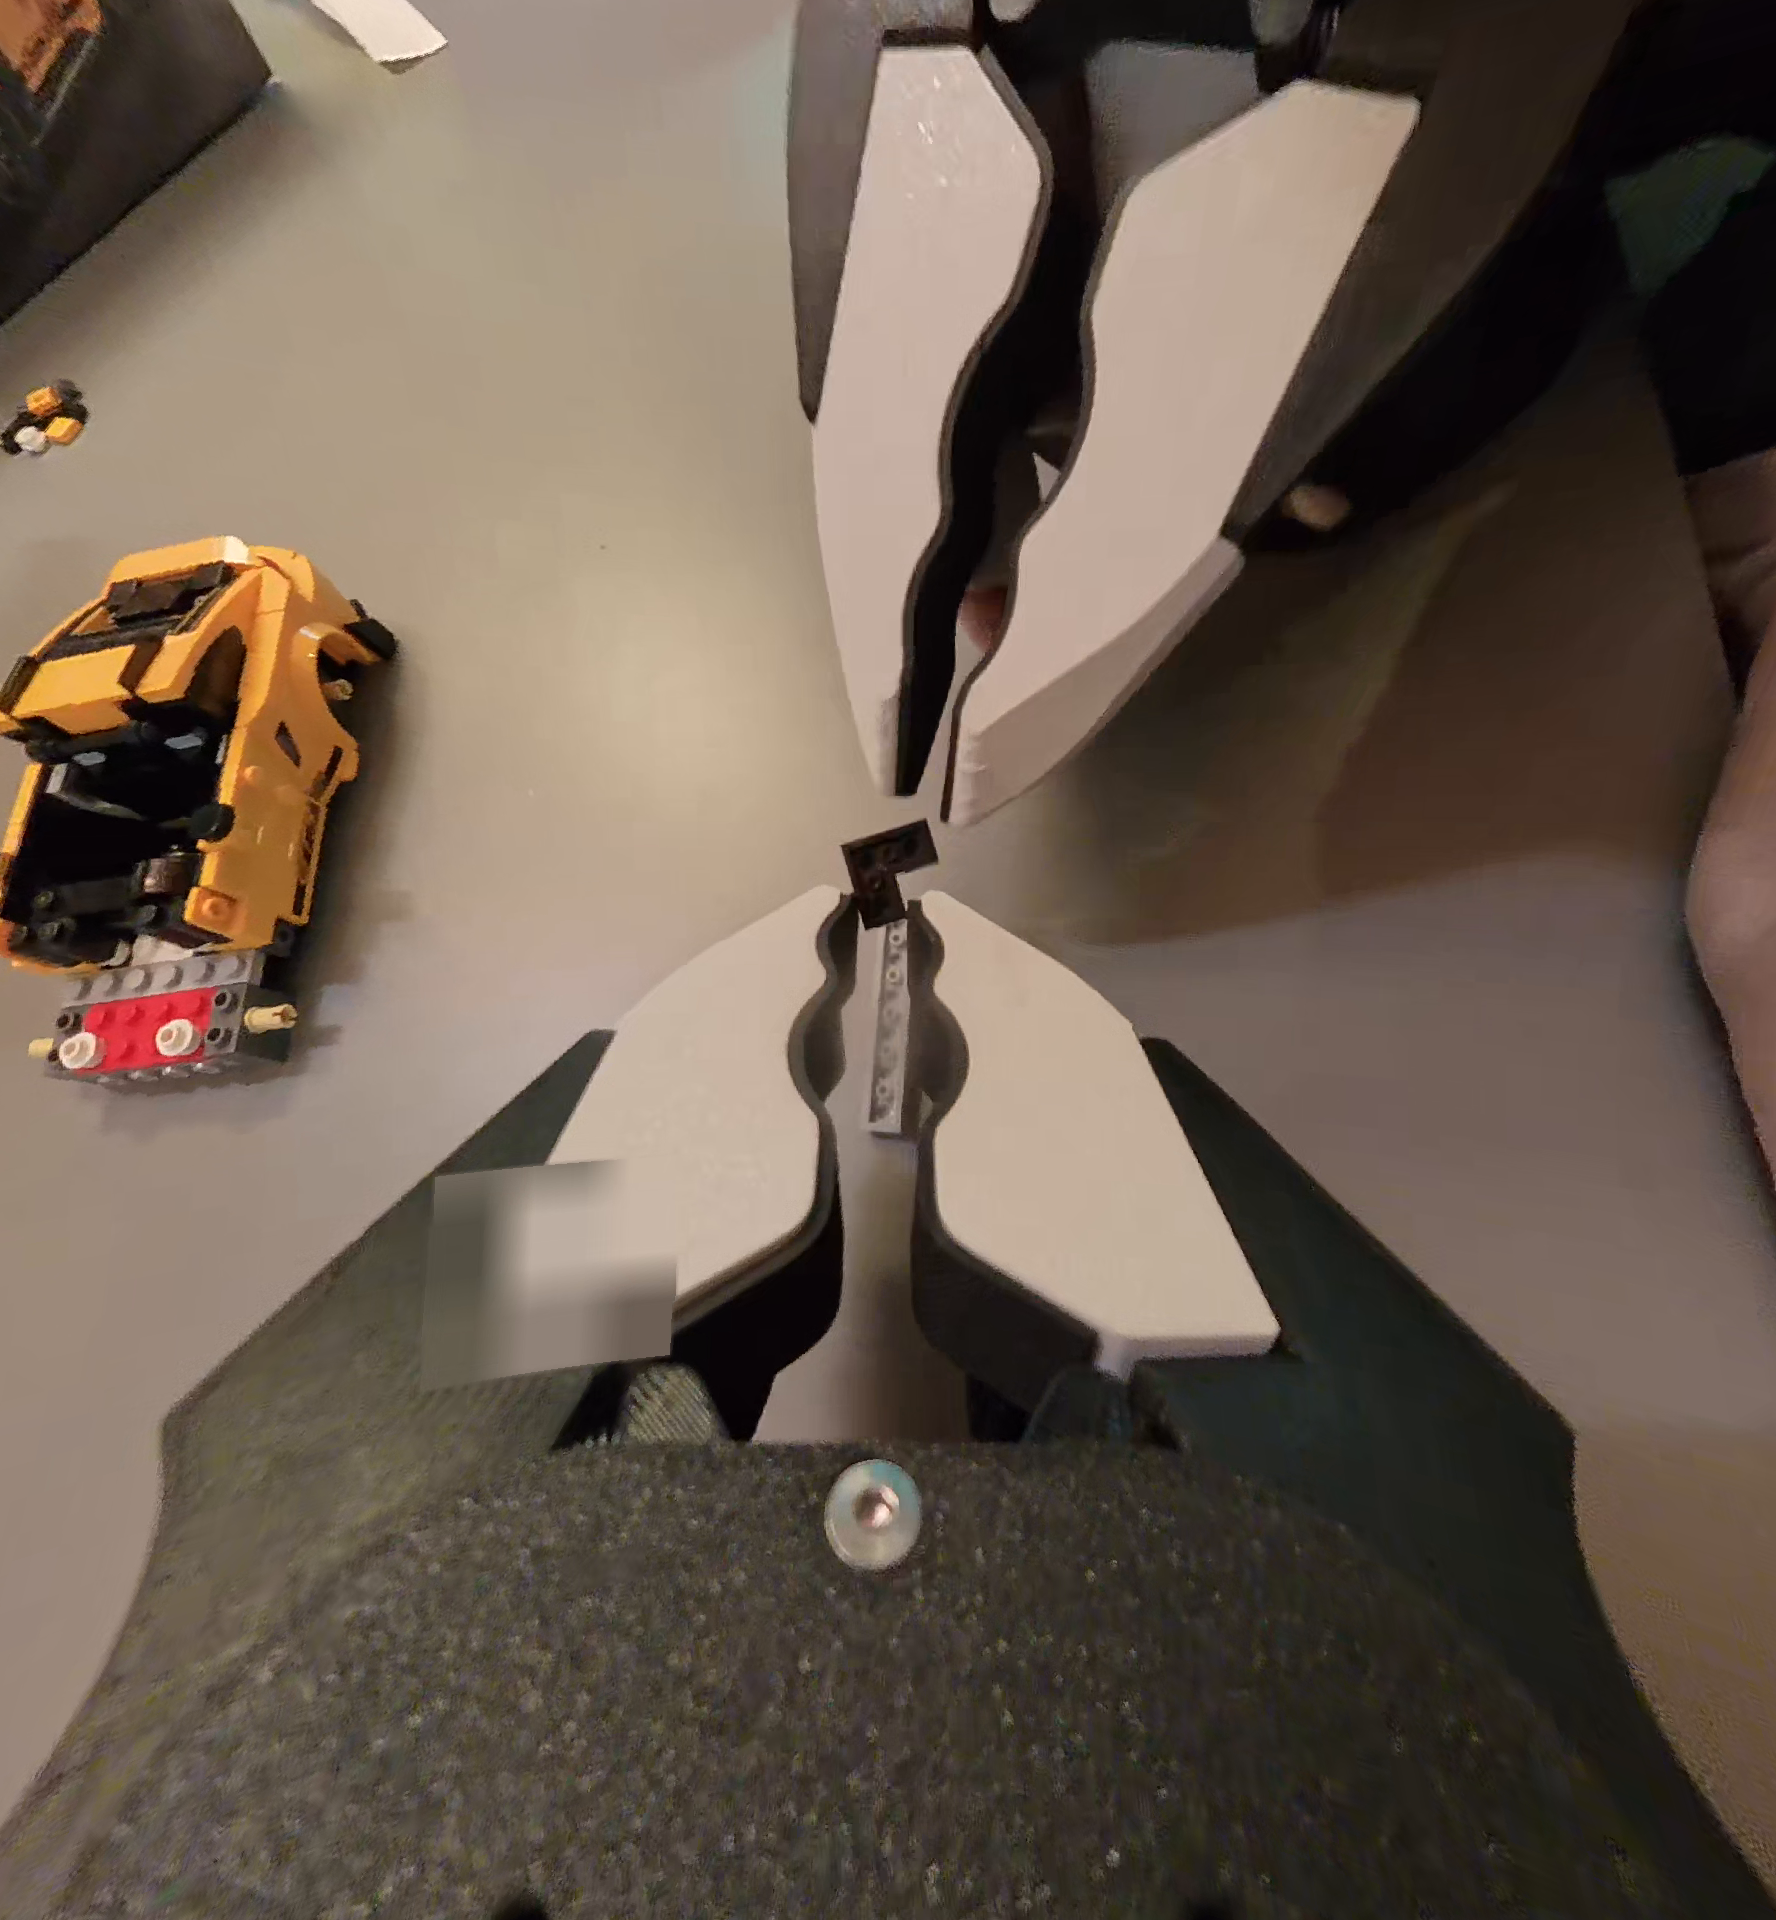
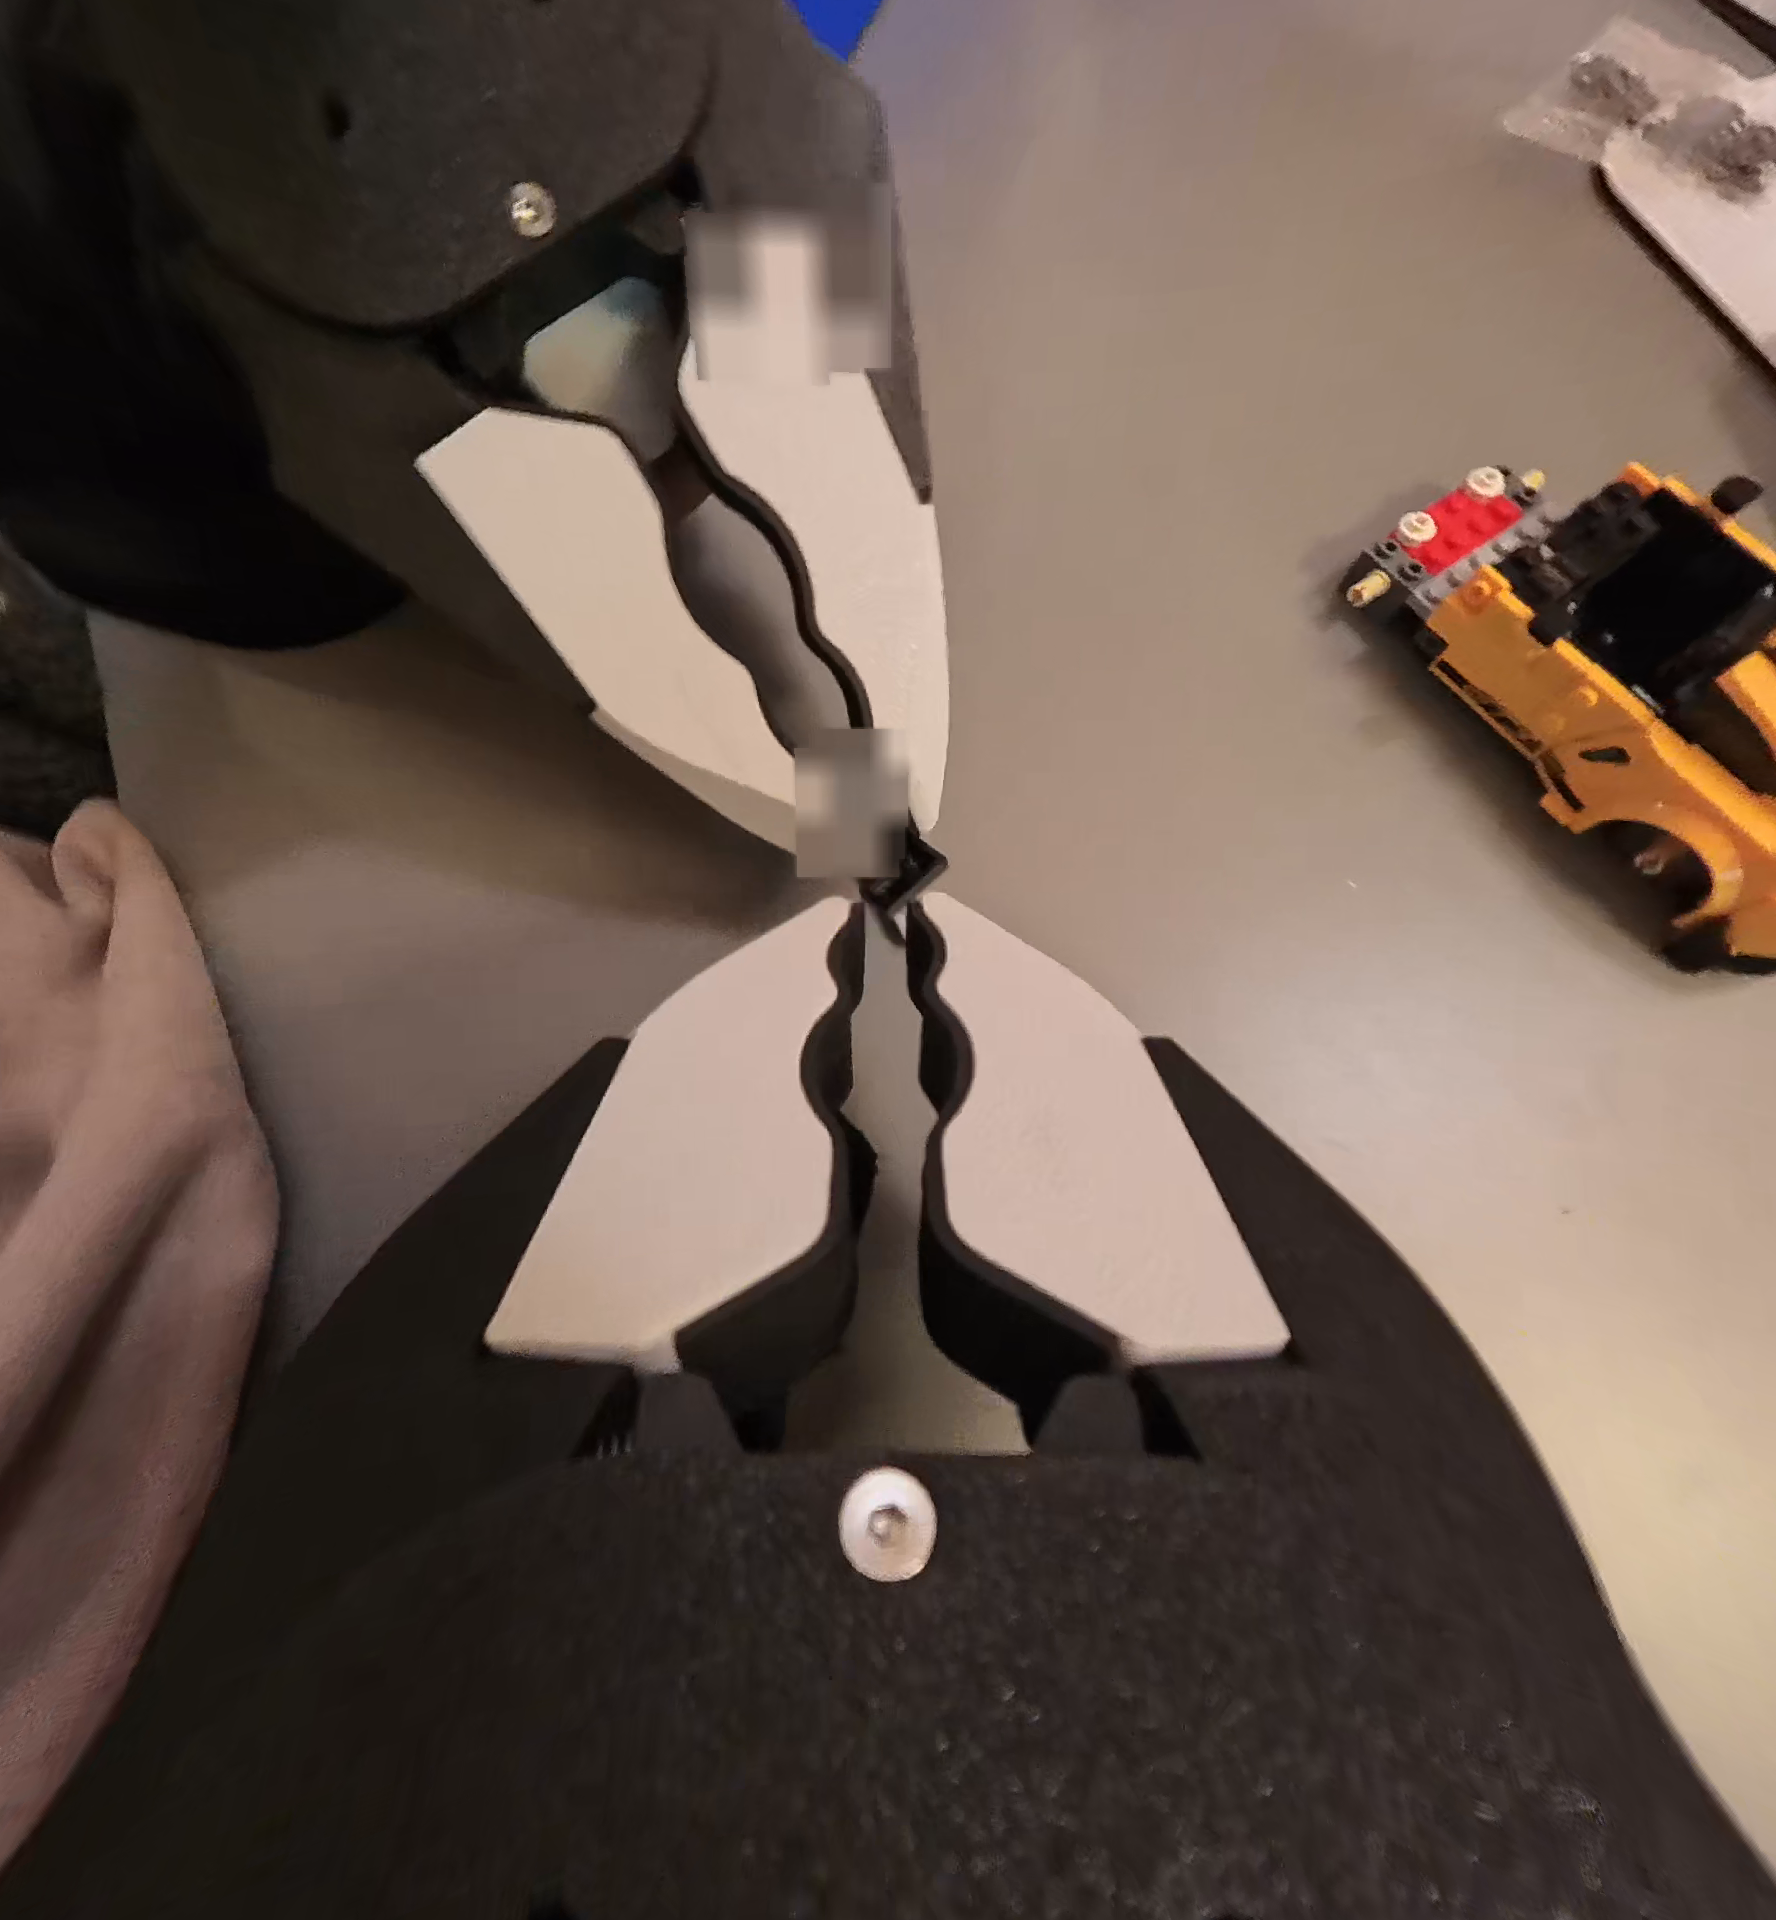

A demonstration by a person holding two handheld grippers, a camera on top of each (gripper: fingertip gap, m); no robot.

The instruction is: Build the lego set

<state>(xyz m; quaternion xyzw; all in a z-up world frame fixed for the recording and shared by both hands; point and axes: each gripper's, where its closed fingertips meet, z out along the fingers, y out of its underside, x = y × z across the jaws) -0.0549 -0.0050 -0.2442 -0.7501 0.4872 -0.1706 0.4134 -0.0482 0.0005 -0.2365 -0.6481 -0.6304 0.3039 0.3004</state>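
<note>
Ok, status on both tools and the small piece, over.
Left tool shut on grey strip with small black plate at its tip. Right tool nearly shut, just off the plate. Yellow car parked aside; nothing in the way.

Left claw (image 1: pixel 879 914) pinches long grey studded plate (image 1: pixel 892 1039) between narrowed fingers, small black plates (image 1: pixel 886 871) attached at plate's far end, just past tips. Right claw (image 1: pixel 928 805) points in from opposite side, tips nearly closed, just short of black plates. Part-built orange and black lego car (image 1: pixel 172 790) sits on grey desk (image 1: pixel 572 416) at left, red and grey section exposed. Loose small pieces (image 1: pixel 37 418) beyond car; box (image 1: pixel 22 135) at top-left corner.
</note>
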